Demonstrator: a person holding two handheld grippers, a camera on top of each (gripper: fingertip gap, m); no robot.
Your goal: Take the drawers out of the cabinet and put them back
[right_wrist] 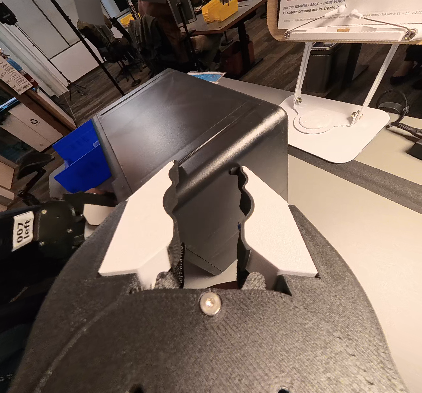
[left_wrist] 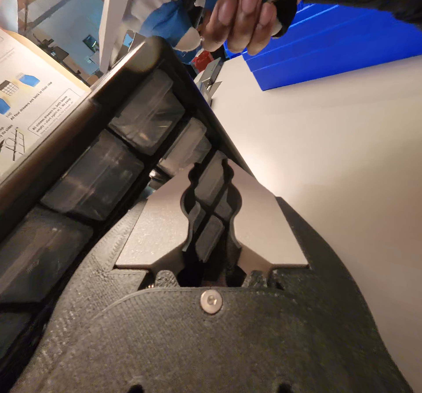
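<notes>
Cabinet [right_wrist: 182,131] on table [right_wrist: 342,222], bin [right_wrist: 77,160] to its left, document stand [right_wrist: 331,131] behind right.

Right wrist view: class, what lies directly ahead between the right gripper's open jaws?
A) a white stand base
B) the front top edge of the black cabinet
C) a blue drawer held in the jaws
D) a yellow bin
B: the rounded front top edge of the black cabinet fills the gap of the right gripper, whose jaws stand apart with nothing clamped.
</notes>
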